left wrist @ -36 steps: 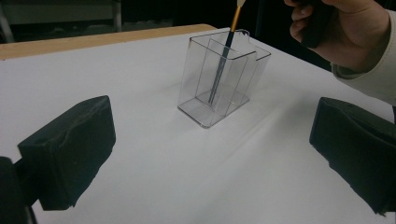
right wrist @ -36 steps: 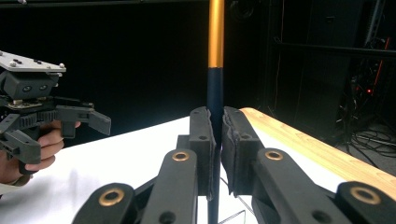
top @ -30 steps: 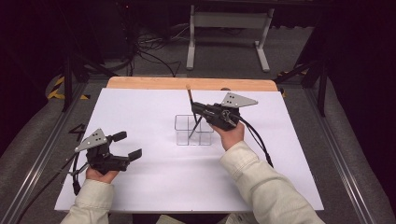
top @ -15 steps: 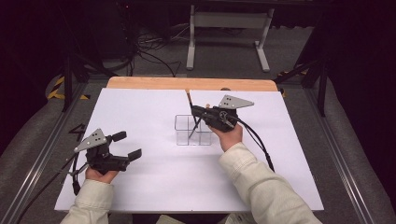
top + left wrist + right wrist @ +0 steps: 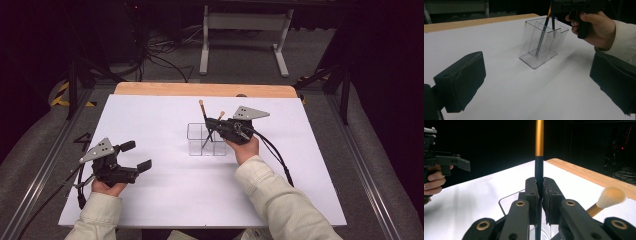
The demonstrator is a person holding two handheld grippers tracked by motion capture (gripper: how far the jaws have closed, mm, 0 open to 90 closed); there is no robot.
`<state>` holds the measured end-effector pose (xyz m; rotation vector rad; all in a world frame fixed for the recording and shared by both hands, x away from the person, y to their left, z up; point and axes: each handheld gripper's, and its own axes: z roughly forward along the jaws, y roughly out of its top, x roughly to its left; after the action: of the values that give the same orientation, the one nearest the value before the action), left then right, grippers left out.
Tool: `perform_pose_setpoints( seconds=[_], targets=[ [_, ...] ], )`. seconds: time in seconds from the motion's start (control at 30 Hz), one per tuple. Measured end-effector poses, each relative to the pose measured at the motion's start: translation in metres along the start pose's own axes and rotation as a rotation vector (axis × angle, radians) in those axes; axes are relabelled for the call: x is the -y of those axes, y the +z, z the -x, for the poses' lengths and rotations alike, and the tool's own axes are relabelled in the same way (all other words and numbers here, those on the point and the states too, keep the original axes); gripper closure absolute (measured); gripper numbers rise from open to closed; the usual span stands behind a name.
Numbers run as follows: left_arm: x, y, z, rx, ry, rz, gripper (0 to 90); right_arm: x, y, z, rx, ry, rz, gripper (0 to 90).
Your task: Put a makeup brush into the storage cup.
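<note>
Desk [image 5: 165, 205]: white top, wooden strip along the far edge. Wide bare surface left, right and in front of the holder; the near edge runs under both forearms.

Clear holder [image 5: 206, 140]: square compartments, near desk centre, well apart from every edge. Upright, flat on the top.

Right tool [image 5: 212, 125]: at the holder's right side, above its rim, clamped together on a black brush handle [image 5: 539, 180]. Handle stands about vertical between the pads, gold section above them. In the left tool view its lower end is down inside a compartment [image 5: 541, 42]; cannot tell whether it touches the bottom.

Second brush [image 5: 610, 197]: pale bristle head up, leaning tilted out of the holder just beside the right tool. In the high view its tip [image 5: 221, 114] pokes up near the first handle's top.

Left tool [image 5: 136, 156]: near the front-left of the desk, jaws apart, nothing between them, pointing toward the holder, with open desk between them.
</note>
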<state>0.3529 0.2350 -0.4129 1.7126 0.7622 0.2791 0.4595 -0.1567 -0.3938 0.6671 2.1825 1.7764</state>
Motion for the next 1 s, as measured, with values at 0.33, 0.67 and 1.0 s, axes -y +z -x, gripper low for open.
perform_pose_setpoints(
  seconds=[0.33,0.67,1.0],
  targets=[
    [0.0001,0.0,-0.0002,0.001,0.0,-0.001,1.1,0.0051,0.0026,-0.0002,-0.005,0.006,-0.032,82.8],
    [0.0003,0.0005,-0.0005,0.0,0.003,-0.002,1.1,0.008,0.0034,0.0006,-0.002,0.009,-0.054,82.8],
    [0.0003,0.0006,-0.0008,0.001,-0.001,0.002,1.1,0.0042,-0.0017,0.0009,-0.026,0.052,-0.031,57.3]
  ],
)
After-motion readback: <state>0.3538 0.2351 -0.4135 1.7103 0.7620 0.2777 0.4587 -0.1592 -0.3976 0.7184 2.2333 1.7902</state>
